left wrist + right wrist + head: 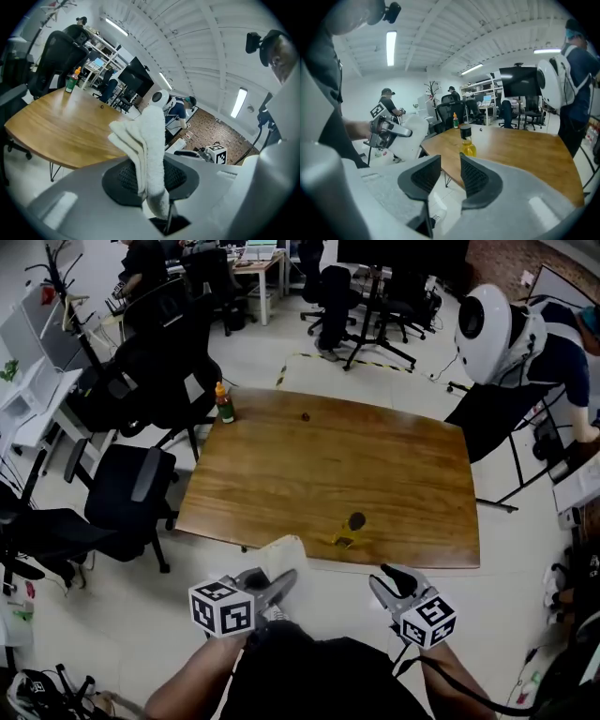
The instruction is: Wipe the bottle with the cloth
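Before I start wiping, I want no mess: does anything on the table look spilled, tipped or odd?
Nothing stands out. The yellow bottle stands upright near the near edge of the table, the green bottle upright at its far left corner; no spill shows.

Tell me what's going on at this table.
A person stands at the near edge of the brown wooden table with a hand-held gripper in each hand. The left hand-held gripper is clamped on a folded white cloth. The right hand-held gripper is open and empty, aimed at the small black-capped bottle of yellow liquid near the table's edge. No wiping yet.
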The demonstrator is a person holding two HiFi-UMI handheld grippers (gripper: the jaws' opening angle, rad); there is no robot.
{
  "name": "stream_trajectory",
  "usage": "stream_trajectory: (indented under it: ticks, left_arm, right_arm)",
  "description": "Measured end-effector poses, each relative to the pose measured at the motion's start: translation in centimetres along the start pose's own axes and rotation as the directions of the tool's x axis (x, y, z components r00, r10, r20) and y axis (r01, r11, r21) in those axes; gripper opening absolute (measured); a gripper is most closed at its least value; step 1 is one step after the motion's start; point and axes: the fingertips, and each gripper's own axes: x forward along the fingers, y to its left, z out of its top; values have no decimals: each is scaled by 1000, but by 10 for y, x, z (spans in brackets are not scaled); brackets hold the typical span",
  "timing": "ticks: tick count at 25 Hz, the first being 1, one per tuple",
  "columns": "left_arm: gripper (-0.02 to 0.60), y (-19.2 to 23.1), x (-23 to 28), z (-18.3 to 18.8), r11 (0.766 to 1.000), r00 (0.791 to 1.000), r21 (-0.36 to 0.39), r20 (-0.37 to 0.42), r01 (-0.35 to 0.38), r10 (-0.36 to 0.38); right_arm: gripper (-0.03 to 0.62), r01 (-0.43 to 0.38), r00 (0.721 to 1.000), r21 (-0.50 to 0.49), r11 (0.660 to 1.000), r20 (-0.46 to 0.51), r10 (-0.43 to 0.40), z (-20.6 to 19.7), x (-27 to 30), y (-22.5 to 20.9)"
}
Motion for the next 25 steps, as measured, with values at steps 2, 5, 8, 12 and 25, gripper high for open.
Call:
stream_trajectory:
  ticks: [2, 5, 8, 12, 25]
  left_arm:
    - [103, 16, 10, 13, 999, 999, 3, -29, 41, -41]
    - [103, 32, 19, 15, 996, 993, -4, -82, 90, -90]
    - [103, 51, 27, 20, 994, 990, -40, -100, 98, -101]
    - [103, 65, 40, 20, 991, 988, -87, -104, 106, -115]
    - [103, 87, 97, 20, 965, 988, -226, -45, 134, -148]
  right_arm:
    - [121, 44, 999, -56, 997, -21, -45, 9, 22, -9]
    - [127, 99, 993, -104, 990, -52, -105, 14, 45, -16]
    - [150, 123, 986, -114, 986, -96, -134, 15, 67, -27]
    - [167, 116, 986, -127, 985, -102, -129, 16, 80, -43]
    - [140, 0, 999, -168, 986, -41, -7, 33, 109, -45]
